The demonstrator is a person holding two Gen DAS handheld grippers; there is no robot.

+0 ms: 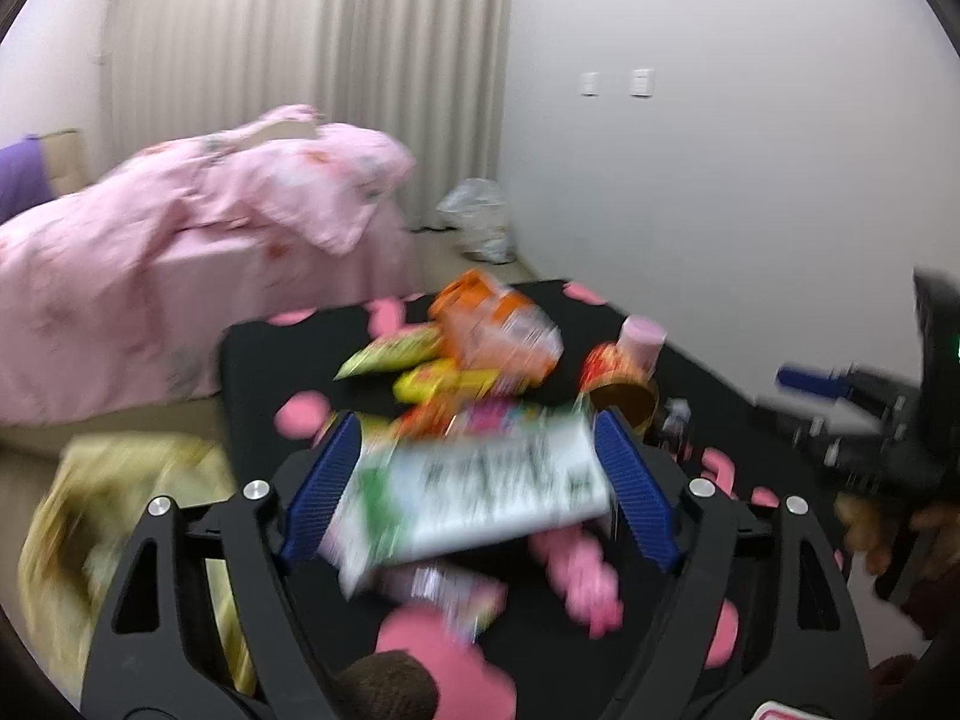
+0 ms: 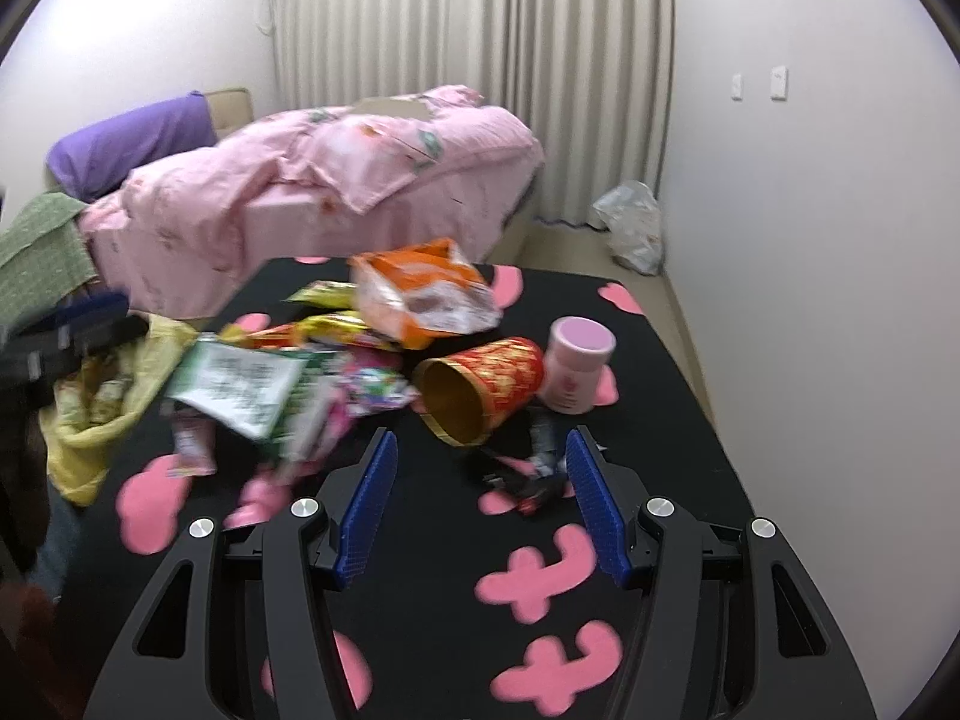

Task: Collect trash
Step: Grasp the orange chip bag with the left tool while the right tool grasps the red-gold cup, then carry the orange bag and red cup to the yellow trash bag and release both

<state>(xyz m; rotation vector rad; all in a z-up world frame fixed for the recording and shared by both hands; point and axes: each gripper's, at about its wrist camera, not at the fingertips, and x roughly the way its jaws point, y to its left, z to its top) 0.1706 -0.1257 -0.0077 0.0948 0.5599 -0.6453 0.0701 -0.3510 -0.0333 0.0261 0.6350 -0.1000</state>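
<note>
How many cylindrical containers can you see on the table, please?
2: a red tube lying on its side, open end facing the camera, and a pink tub upright just right of it. Others may hide under the wrappers.

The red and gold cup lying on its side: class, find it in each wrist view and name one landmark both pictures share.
Left wrist view: the red and gold cup lies right of centre, just beyond the right finger of the left tool.
Right wrist view: it lies at centre, open mouth toward the camera.
Shared landmark: the pink-lidded jar, right beside the cup in both views.
</note>
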